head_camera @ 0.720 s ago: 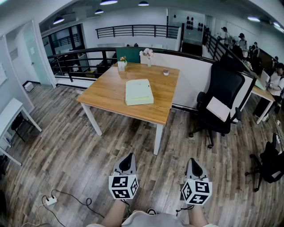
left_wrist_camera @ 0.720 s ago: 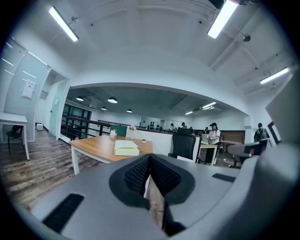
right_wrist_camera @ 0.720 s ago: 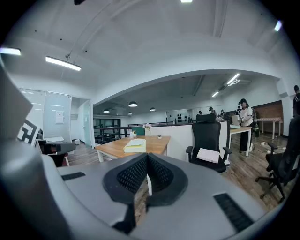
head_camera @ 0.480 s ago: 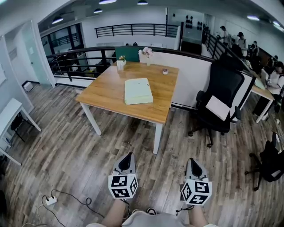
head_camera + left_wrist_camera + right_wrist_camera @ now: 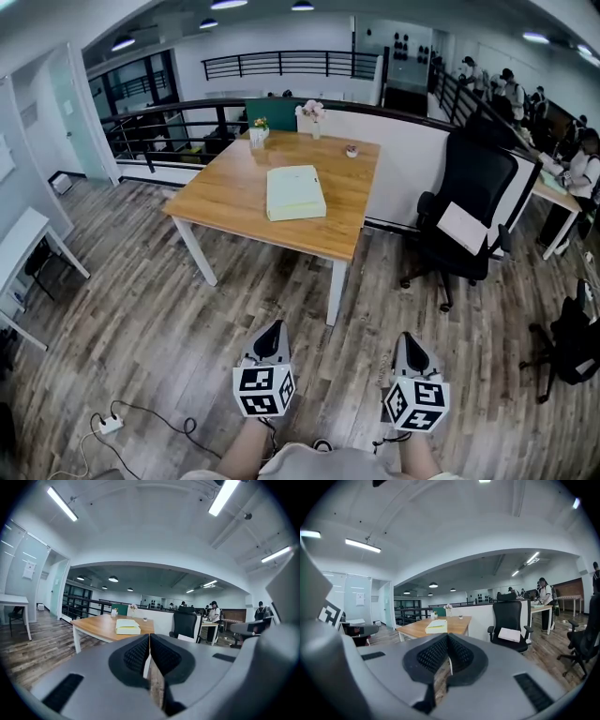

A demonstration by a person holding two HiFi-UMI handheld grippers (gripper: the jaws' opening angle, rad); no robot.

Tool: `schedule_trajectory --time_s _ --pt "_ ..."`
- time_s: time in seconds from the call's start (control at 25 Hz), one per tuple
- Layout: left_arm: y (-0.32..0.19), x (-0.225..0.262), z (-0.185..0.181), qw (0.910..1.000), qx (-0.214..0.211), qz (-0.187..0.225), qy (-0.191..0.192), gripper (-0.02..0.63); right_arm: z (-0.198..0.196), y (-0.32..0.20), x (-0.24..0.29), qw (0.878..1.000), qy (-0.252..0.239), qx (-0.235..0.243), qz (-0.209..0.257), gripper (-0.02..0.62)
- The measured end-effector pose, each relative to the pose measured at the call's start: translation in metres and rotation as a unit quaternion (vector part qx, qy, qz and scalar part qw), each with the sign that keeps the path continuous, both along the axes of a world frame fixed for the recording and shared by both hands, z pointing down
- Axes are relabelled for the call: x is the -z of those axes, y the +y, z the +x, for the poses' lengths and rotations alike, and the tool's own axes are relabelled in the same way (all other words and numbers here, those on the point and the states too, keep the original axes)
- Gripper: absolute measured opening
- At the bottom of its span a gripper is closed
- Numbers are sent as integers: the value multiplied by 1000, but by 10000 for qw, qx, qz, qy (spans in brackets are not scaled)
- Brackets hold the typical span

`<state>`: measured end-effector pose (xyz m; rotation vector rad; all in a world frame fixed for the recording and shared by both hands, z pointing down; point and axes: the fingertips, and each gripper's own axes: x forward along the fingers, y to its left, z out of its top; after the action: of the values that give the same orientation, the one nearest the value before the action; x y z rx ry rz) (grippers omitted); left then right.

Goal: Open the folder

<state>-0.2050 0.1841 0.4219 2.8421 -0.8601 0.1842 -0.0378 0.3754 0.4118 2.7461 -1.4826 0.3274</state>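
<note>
Both left gripper (image 5: 273, 331) and right gripper (image 5: 409, 339) fingers pressed together; pale-green folder (image 5: 295, 192) closed on table (image 5: 225, 197).

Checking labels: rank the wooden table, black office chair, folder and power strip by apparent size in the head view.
Largest to smallest:
1. wooden table
2. black office chair
3. folder
4. power strip, smallest though nearer the camera

Grey left claw (image 5: 273, 327), grey right claw (image 5: 408, 337); black ribbed pads (image 5: 137, 655), white cubes (image 5: 262, 391) with black square markers
</note>
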Motion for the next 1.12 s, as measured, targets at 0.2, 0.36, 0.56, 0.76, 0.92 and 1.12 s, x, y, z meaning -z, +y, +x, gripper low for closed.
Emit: schedule_trajectory --time_s 0.2,0.36,0.56,0.76,0.92,1.12 --pt "-5 1 -6 10000 -20 -54 18 57 -5 -2 -1 10000 -42 -6 7 2" --pt "-6 2 -7 10000 -77 -56 23 123 -8 0 -1 10000 -68 -34 32 0" --pt "-7 3 -1 9998 -174 -47 35 189 -9 -3 -1 9999 -77 -42 53 2" --pt "-6 4 3 9997 -258 32 20 264 -6 -3 -2 9999 -105 -78 61 1" --pt "-5 5 6 9994 -325 25 77 364 -4 -3 -2 9999 -119 -74 94 1" --pt "-4 0 11 9995 -320 -43 45 453 2 -4 -6 9999 -155 6 59 1"
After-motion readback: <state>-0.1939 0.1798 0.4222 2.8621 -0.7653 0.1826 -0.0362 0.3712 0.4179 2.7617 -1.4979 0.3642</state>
